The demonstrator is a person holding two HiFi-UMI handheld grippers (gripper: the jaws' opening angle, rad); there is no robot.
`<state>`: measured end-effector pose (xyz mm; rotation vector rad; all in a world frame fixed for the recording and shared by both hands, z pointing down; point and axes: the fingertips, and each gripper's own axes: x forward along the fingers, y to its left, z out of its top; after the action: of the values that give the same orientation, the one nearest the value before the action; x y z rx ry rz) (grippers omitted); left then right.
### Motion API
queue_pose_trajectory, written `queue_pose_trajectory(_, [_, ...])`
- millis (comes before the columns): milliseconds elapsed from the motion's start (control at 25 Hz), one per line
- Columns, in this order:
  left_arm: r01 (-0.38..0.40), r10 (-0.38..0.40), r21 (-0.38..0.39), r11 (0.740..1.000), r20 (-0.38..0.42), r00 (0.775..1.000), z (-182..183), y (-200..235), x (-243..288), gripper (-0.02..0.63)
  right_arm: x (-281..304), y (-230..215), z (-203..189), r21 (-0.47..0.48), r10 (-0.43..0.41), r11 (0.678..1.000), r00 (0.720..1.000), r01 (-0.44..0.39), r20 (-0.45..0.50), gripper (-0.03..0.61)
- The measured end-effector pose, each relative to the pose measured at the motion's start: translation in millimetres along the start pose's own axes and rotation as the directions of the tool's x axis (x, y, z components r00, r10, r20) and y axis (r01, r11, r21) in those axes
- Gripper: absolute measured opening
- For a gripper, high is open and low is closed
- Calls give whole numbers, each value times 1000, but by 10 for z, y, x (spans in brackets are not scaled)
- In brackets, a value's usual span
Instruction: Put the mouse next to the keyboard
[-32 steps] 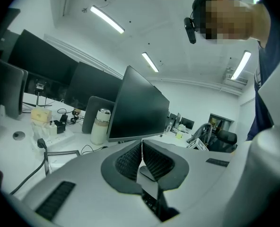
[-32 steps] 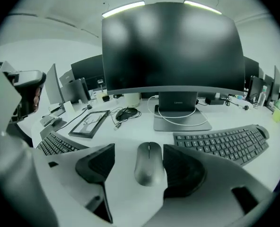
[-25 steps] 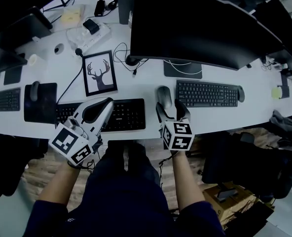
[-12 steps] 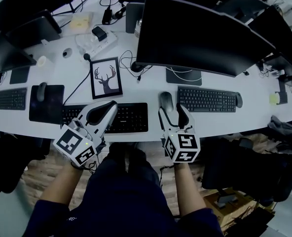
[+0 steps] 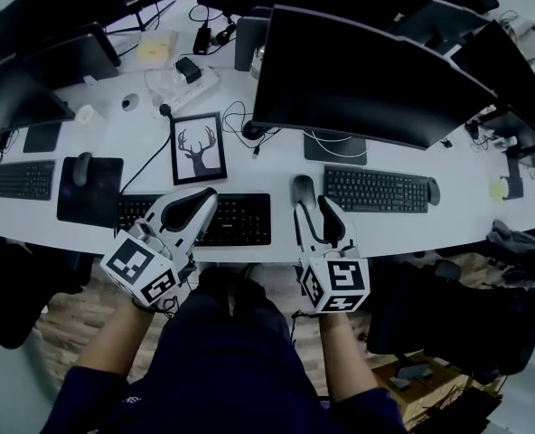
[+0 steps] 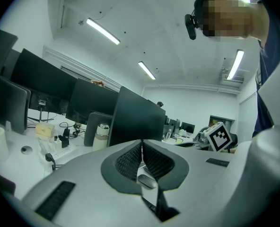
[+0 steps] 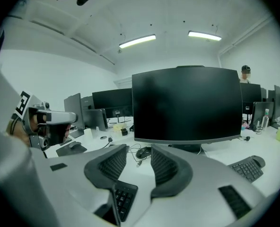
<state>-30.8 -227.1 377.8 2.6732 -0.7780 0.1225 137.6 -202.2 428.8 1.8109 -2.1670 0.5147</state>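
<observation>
- Mouse (image 5: 303,189): lying on desk (image 5: 249,165), just left of right keyboard (image 5: 376,190).
- Right gripper (image 5: 314,212): hovering near mouse; jaws partly spread, just been closing on nothing.
- Left gripper (image 5: 202,197): jaws pressing together, empty.

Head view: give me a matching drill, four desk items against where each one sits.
Things:
1 silver mouse
2 deer picture
3 mouse pad
4 curved monitor

Places:
A behind the middle keyboard
B just left of the right-hand keyboard
C behind the right-hand keyboard
D between the far-left keyboard and the middle keyboard

Pairs: 1-B, 2-A, 3-D, 4-C
</observation>
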Motion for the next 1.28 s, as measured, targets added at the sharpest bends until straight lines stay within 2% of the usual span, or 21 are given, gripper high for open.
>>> queue_pose_trajectory(320, [-11, 11, 11, 1000, 20, 1000, 84, -43, -41, 37, -148, 82, 246, -29, 20, 999, 998, -18, 65, 71])
queue_pose_trajectory(720, [-35, 34, 27, 999, 47, 998, 185, -102, -103, 37, -305, 194, 439, -58, 64, 997, 991, -57, 114, 7])
queue_pose_trajectory(1280, [-59, 56, 44, 997, 70, 996, 263, -200, -144, 37, -465, 274, 633, -73, 148, 988, 976, -137, 162, 2])
